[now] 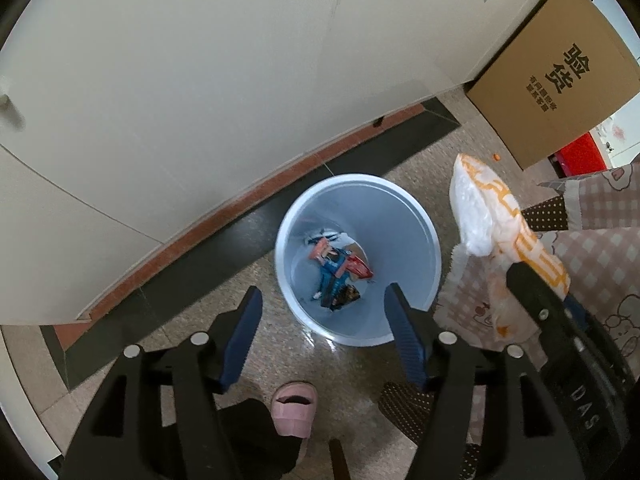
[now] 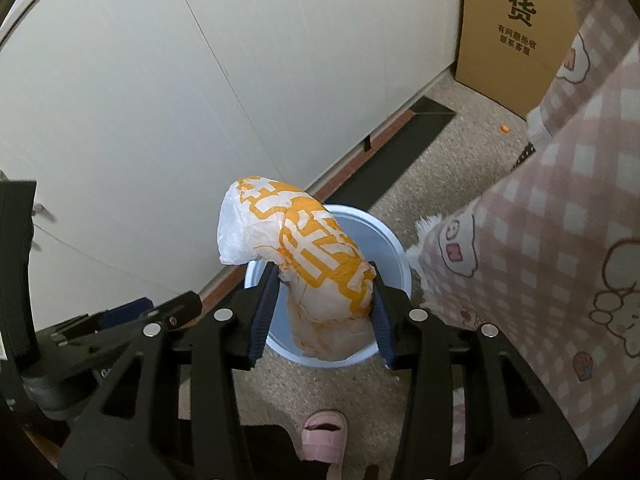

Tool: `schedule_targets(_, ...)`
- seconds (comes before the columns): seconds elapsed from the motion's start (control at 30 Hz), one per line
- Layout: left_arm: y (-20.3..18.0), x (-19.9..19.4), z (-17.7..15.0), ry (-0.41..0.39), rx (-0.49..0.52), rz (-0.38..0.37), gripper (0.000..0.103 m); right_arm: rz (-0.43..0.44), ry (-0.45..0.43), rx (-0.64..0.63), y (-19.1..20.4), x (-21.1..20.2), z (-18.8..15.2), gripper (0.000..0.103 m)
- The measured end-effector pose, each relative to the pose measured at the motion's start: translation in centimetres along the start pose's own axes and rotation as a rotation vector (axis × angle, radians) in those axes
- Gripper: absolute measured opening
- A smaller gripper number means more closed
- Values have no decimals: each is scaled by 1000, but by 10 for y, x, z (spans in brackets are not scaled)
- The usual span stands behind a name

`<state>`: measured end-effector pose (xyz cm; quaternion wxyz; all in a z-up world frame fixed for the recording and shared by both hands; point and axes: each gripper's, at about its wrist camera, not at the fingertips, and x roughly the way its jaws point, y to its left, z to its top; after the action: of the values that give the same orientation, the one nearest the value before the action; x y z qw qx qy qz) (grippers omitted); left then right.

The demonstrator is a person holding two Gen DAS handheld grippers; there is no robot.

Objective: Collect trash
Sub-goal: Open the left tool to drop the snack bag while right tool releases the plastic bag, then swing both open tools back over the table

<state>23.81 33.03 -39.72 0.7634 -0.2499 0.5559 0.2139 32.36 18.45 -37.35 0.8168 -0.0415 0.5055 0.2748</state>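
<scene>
Soft even daylight, faint floor glare, strong fisheye bending, dark vignetted corners.

both wrist views steeply downward, close, sharing pale blue bin (image 1: 424, 240)

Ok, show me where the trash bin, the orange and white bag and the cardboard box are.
trash bin (image 1: 430, 240), left wrist view, on its right inner wall.
orange and white bag (image 2: 316, 248), right wrist view, on its printed orange middle.
cardboard box (image 1: 560, 80), left wrist view, on the printed face.
</scene>
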Motion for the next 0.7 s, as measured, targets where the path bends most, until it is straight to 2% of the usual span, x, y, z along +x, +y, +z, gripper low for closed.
schedule_targets(0.07,1,-5,1,-16,2,9,64,24,-23,13,1,-4,3,53)
schedule_targets(0.13,2,-9,1,-27,2,16,64,38,-56,13,2,-8,6,69)
schedule_targets(0.17,2,-11,1,-34,4,20,64,36,-64,13,1,-10,8,72)
schedule_targets(0.33,-1,-19,-2,-48,23,33,65,45,-64,37,1,-16,9,72)
schedule_targets(0.7,-4,-64,-9,-116,27,4,65,-38,-119,-46,20,-67,2,72)
